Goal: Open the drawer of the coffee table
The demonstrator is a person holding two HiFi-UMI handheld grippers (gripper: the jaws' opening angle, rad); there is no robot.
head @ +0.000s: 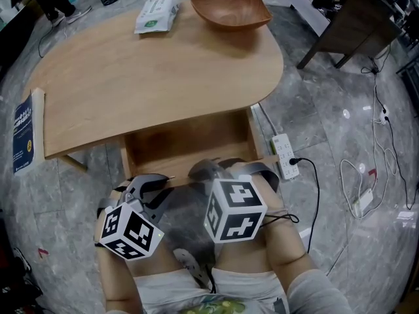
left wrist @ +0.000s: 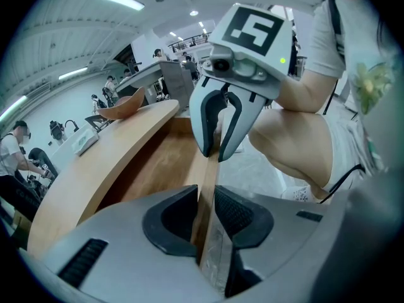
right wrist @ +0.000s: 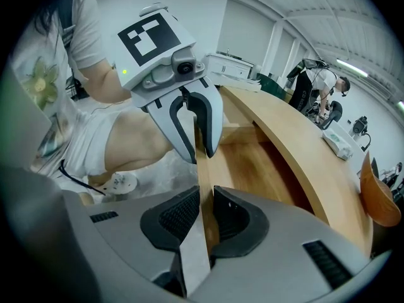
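My left gripper [head: 157, 183] and right gripper [head: 219, 169] sit side by side on the front edge of the drawer [head: 190, 142], before the surface [head: 131, 77].

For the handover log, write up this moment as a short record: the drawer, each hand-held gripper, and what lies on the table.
drawer: pulled out from under the table top, nothing visible inside
left hand-held gripper: shut on the drawer front
right hand-held gripper: shut on the same drawer front, beside the left one
far edge of table top: wooden bowl, wipes packet
left end of table top: blue book
nearby: power strip, right of the drawer
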